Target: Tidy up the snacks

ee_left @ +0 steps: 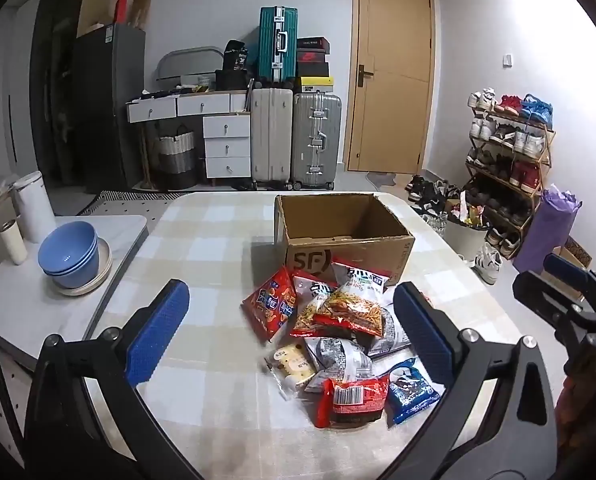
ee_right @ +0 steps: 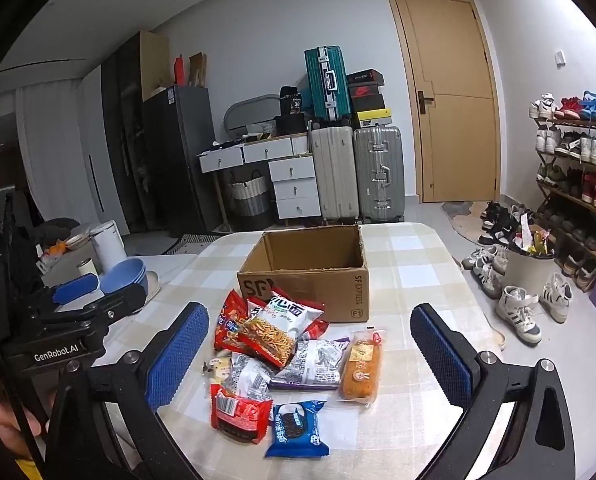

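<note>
An open, empty cardboard box (ee_left: 344, 236) (ee_right: 314, 268) stands on the checked tablecloth (ee_left: 202, 240). In front of it lies a heap of snack packets: a noodle snack bag (ee_left: 352, 304) (ee_right: 276, 326), a red chips bag (ee_left: 272, 308), a red packet with a barcode (ee_left: 352, 400) (ee_right: 238, 410), a blue cookie packet (ee_left: 412, 390) (ee_right: 298, 428) and an orange bread packet (ee_right: 362, 364). My left gripper (ee_left: 290, 324) is open above the heap, nothing between its pads. My right gripper (ee_right: 310, 356) is open too, over the heap's near side. Each gripper shows at the other view's edge.
Stacked blue bowls (ee_left: 72, 254) on a plate, a white kettle (ee_left: 36, 206) and a small cup (ee_left: 14, 240) sit on a side table at left. Suitcases (ee_left: 296, 140), drawers, a door and a shoe rack (ee_left: 506, 160) stand beyond the table.
</note>
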